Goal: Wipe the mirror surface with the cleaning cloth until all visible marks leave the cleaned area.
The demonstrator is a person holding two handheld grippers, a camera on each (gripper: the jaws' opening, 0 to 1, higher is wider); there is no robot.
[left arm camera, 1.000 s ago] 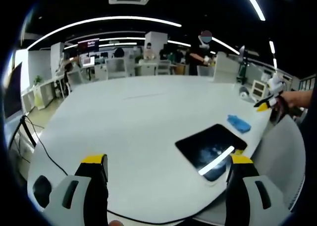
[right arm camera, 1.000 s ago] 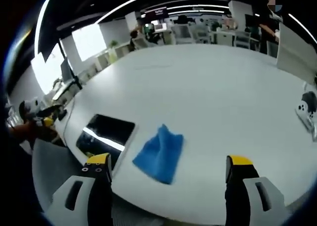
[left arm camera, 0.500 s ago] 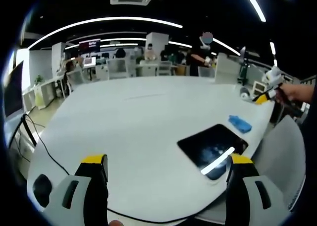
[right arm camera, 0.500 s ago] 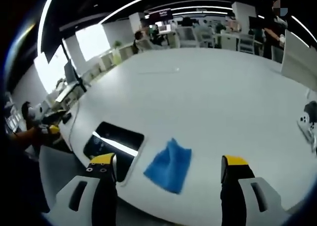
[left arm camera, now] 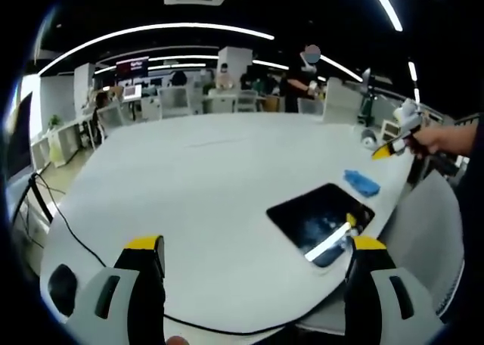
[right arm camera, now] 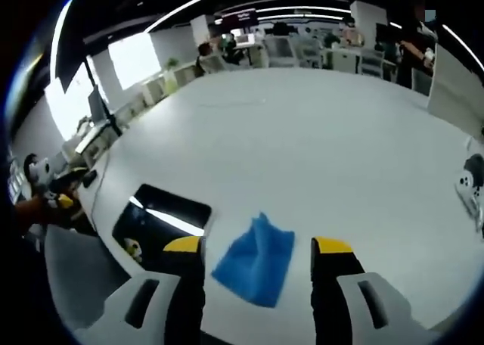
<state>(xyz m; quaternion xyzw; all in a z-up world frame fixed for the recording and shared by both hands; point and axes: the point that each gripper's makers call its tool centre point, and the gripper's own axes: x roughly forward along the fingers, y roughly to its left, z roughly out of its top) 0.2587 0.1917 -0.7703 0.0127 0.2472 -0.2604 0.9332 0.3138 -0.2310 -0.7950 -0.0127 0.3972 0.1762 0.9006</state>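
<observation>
The right gripper [right arm camera: 257,247] has narrowed its jaws since a second ago: they stood wide apart, clear of the cloth [right arm camera: 255,260], and now they bracket it closely on both sides. From the left gripper view, the right gripper [left arm camera: 383,150] has risen and drawn in, from low at the table's [left arm camera: 189,186] far edge to above the cloth [left arm camera: 361,183].
</observation>
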